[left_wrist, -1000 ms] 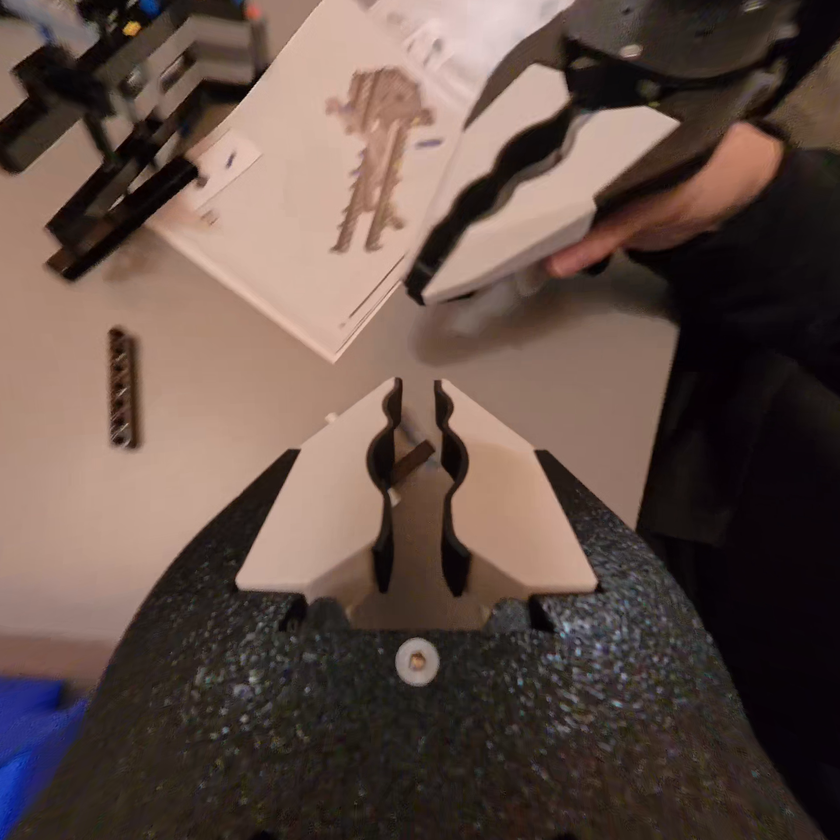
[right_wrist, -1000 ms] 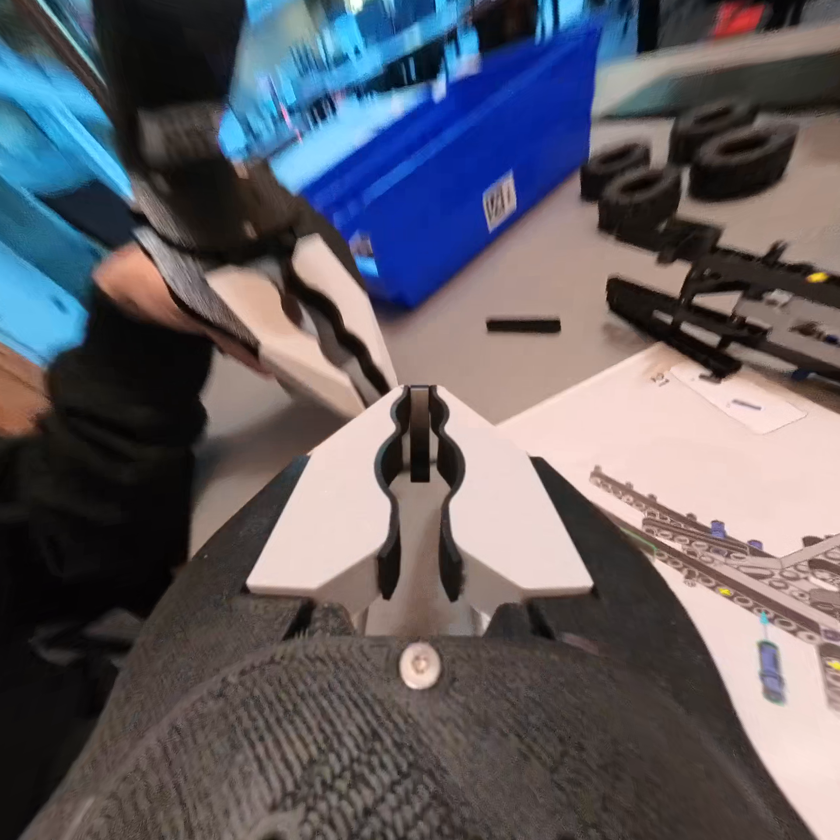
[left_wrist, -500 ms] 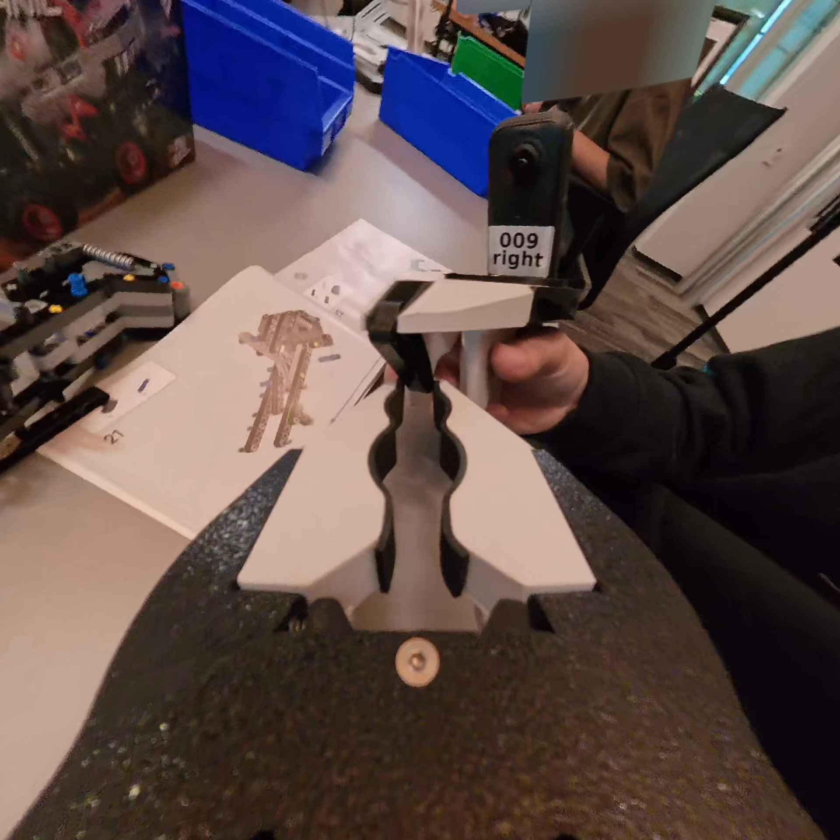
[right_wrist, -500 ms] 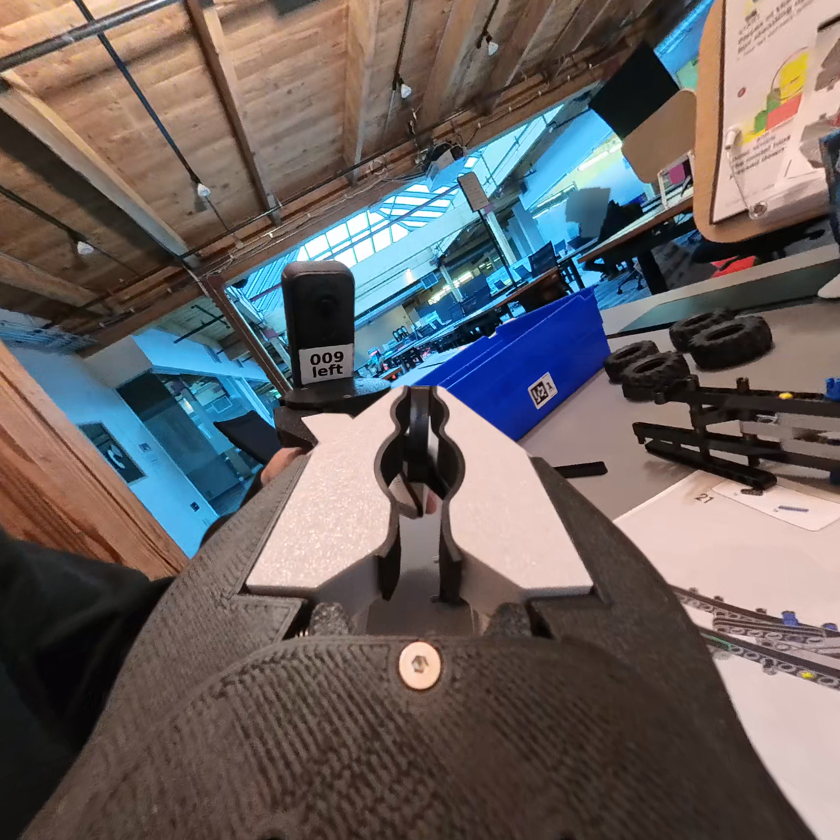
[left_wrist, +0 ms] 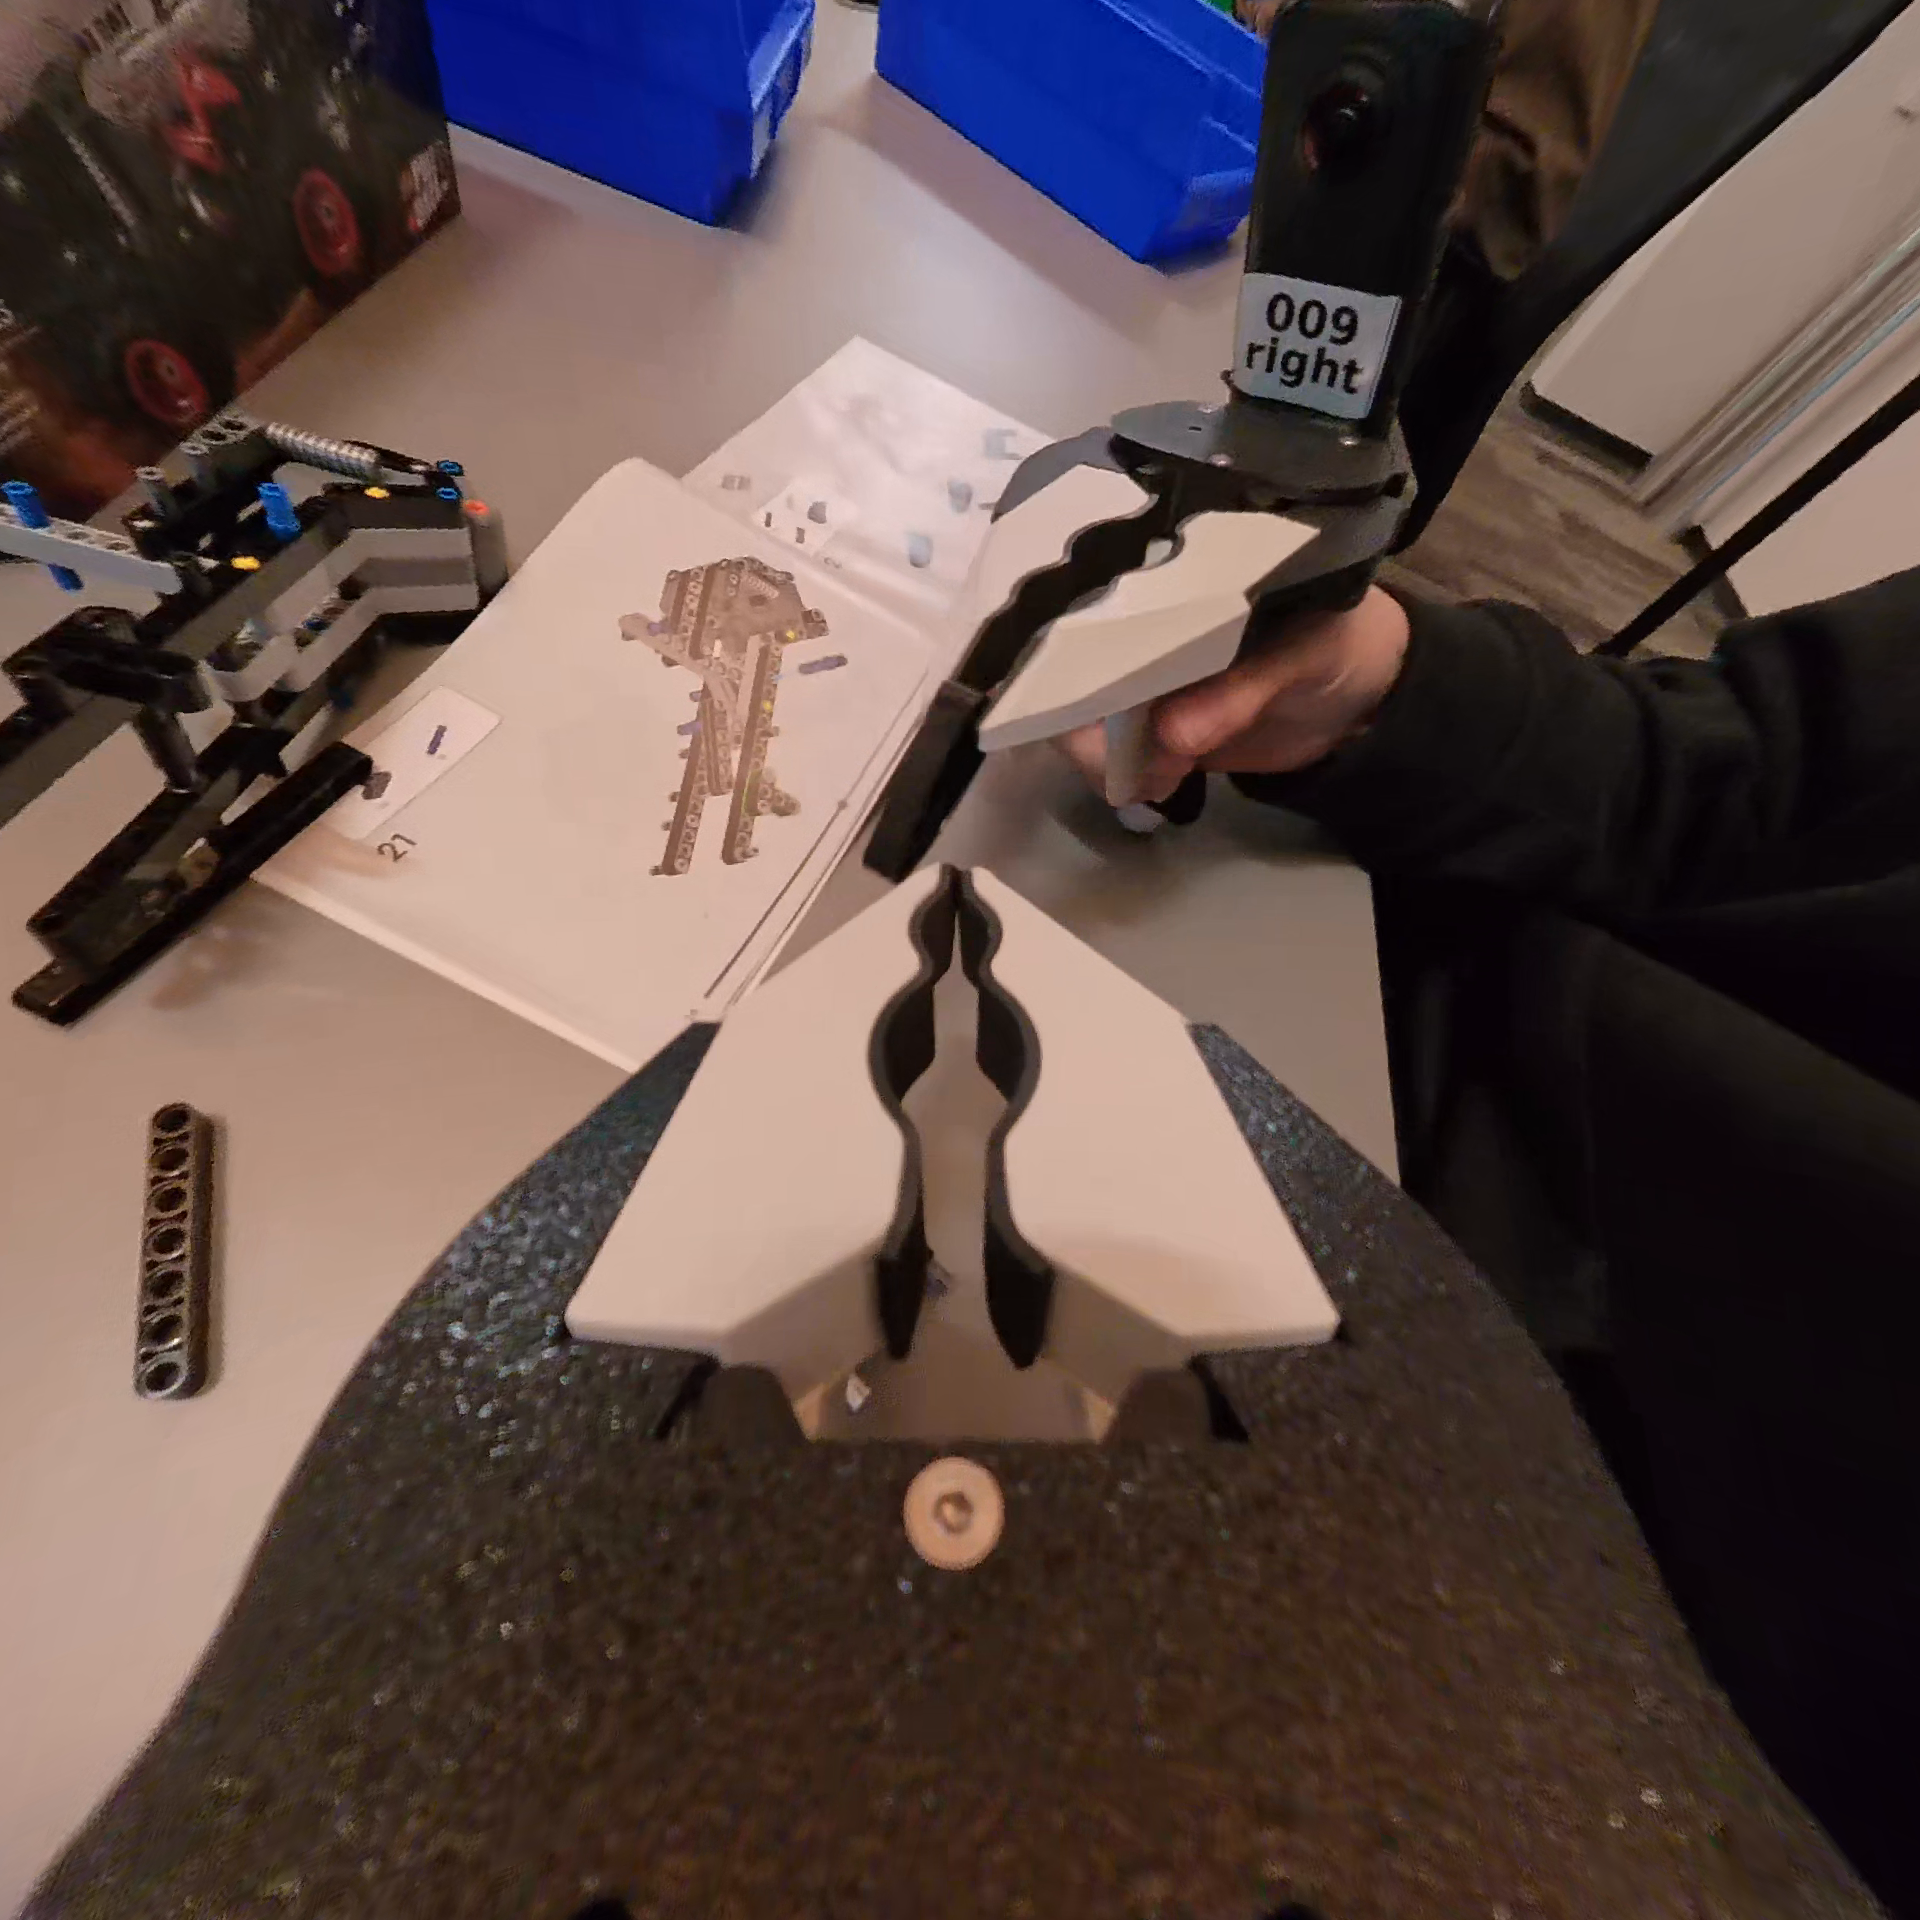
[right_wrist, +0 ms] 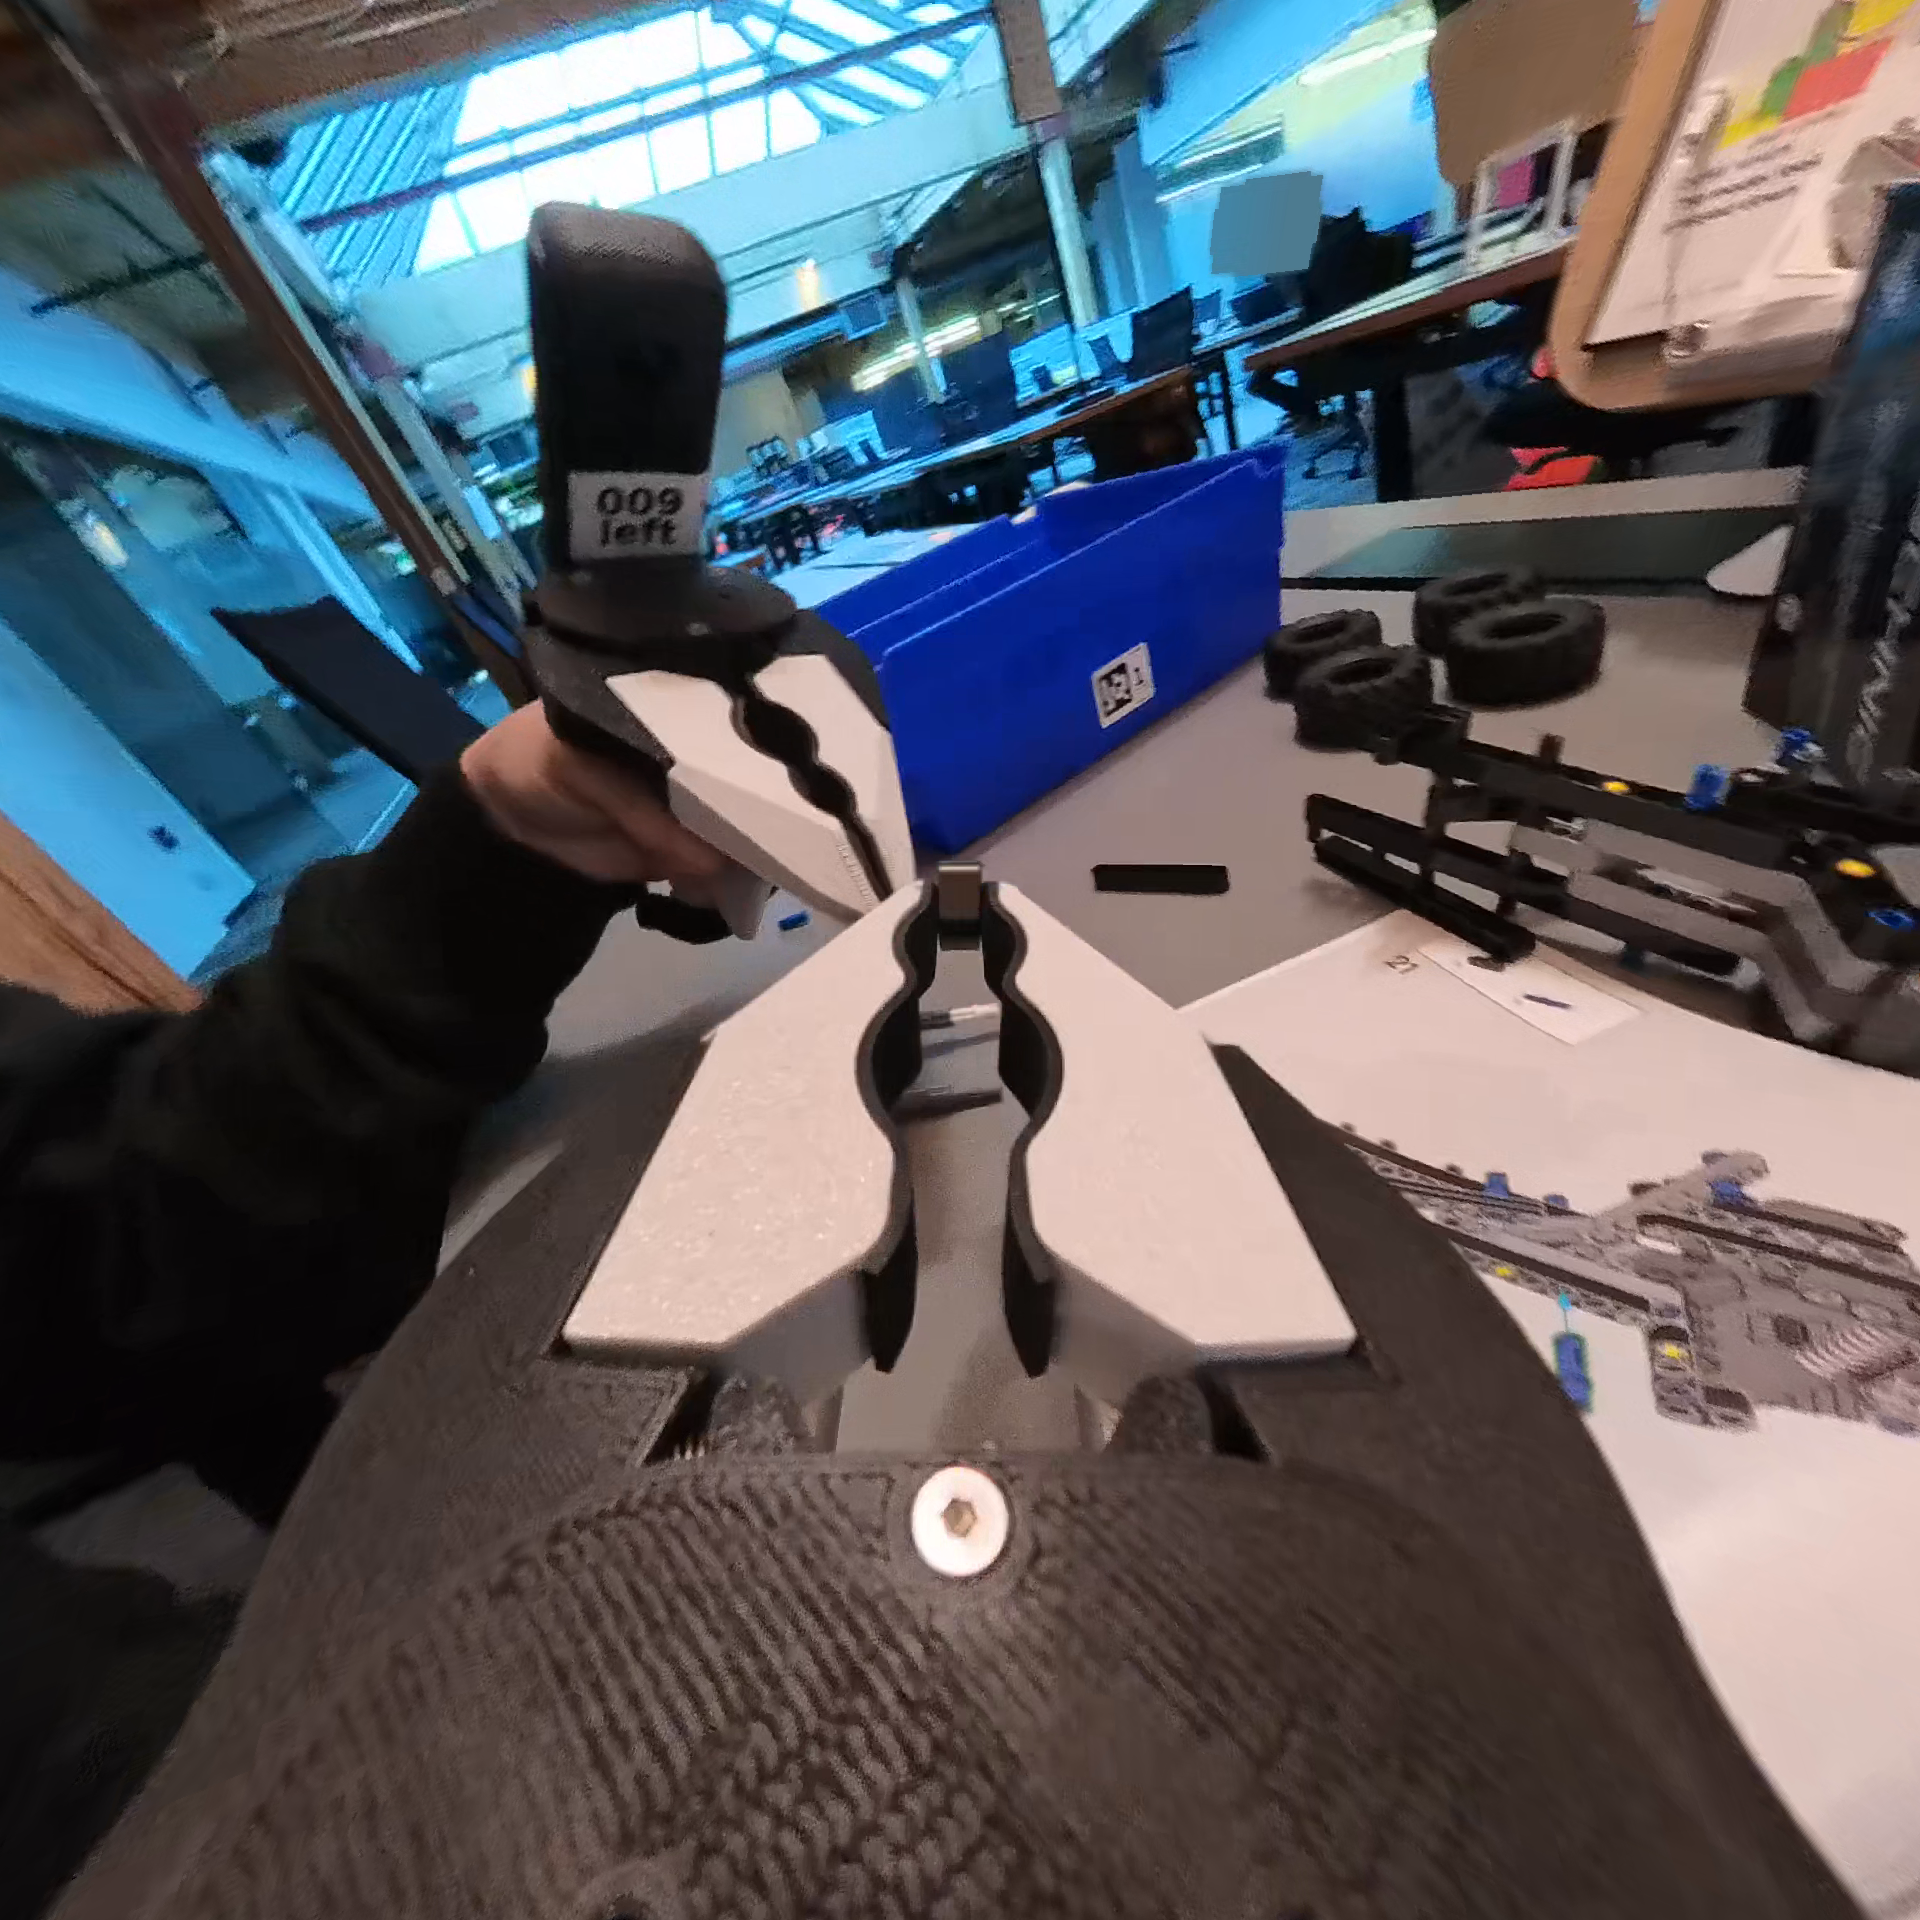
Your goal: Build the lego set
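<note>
In the right wrist view my right gripper is shut on a short black lego piece that sticks out past its tips. In the left wrist view that gripper hangs over the table's right side, with the black piece pointing down at my left gripper. The left gripper's jaws are together and I see nothing between them. It also shows in the right wrist view, just left of and beyond the held piece. The half-built black and grey chassis lies at the left, partly on the open instruction booklet.
A black beam with holes lies loose at the near left. Blue bins and the set's box stand at the back. In the right wrist view, black tyres lie behind the chassis, next to a blue bin. The table's right edge is beside a person's dark sleeve. Less than 4 cm separates the two grippers' tips.
Both grippers swung up to face each other, then tilted back down towards the table. The left gripper's jaws have closed from a small gap. The right gripper has kept the black piece.
</note>
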The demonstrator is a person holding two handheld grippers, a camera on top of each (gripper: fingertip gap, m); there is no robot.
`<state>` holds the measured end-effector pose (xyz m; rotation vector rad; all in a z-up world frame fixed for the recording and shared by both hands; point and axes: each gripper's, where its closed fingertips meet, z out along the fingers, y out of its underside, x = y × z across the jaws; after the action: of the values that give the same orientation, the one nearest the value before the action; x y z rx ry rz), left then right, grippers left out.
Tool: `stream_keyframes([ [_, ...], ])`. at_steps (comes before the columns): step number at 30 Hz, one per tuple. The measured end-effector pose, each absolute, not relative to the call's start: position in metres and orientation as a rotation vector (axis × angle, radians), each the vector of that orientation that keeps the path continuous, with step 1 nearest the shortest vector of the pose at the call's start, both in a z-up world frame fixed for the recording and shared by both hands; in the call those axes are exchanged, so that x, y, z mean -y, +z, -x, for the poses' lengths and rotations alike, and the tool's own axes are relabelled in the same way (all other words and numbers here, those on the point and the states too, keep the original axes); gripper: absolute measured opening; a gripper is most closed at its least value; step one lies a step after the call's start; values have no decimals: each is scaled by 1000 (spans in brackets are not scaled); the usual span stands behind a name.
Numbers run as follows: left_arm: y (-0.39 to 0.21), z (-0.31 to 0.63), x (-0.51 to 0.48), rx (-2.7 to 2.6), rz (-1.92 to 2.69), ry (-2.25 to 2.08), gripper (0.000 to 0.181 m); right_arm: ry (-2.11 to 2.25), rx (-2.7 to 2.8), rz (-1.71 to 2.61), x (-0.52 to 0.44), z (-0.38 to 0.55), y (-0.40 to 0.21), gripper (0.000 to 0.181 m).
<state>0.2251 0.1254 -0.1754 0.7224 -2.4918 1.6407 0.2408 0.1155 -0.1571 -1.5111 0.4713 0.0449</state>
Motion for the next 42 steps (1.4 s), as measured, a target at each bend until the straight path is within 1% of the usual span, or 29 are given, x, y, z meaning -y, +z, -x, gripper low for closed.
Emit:
stream_keyframes([
  [1, -177, -225, -126, 2507, -725, 1620, 0, 44, -454, 1529, -118, -239, -158, 5],
  [3, -183, -229, -132, 2611, -739, 1580, 2, 26, -476, 1563, -118, -241, -163, 5],
  [5, -181, -228, -133, 2690, -655, 1612, 7, 174, -437, 1570, -121, -227, -163, 5],
  [6, -178, -226, -133, 2712, -595, 1637, 15, 286, -425, 1565, -122, -218, -163, 5],
  [7, -175, -222, -133, 2749, -521, 1652, 21, 400, -418, 1544, -121, -211, -160, 5],
  [10, -168, -210, -131, 2981, -114, 1722, 26, 665, -455, 1401, -112, -205, -145, 5],
  [11, -165, -203, -127, 3025, 23, 1749, 33, 725, -470, 1362, -109, -205, -142, 5],
  [15, -159, -189, -104, 2976, 203, 1841, 43, 857, -431, 1355, -106, -192, -138, 5],
  [18, -151, -176, -92, 2895, 367, 1944, 35, 939, -410, 1351, -106, -182, -134, 5],
  [23, -139, -171, -93, 2863, 420, 2021, 29, 1049, -413, 1269, -101, -178, -124, 5],
  [24, -140, -172, -97, 2869, 397, 2006, 27, 1048, -418, 1258, -101, -179, -123, 5],
  [27, -144, -187, -127, 2986, 215, 1928, 30, 889, -519, 1339, -100, -199, -135, 5],
  [29, -158, -206, -156, 3144, -23, 1747, 33, 802, -542, 1497, -98, -200, -156, 5],
  [31, -180, -228, -189, 3282, -384, 1456, 36, 872, -504, 1510, -96, -190, -155, 5],
  [33, -205, -230, -207, 3224, -673, 1176, 36, 872, -515, 1550, -96, -190, -162, 5],
  [35, -221, -226, -211, 3128, -812, 1040, 35, 806, -540, 1672, -95, -194, -181, 5],
  [37, -229, -228, -213, 3077, -913, 985, 34, 808, -540, 1736, -93, -193, -189, 5],
  [42, -233, -226, -199, 2810, -1107, 1018, 25, 811, -553, 1902, -86, -195, -215, 5],
])
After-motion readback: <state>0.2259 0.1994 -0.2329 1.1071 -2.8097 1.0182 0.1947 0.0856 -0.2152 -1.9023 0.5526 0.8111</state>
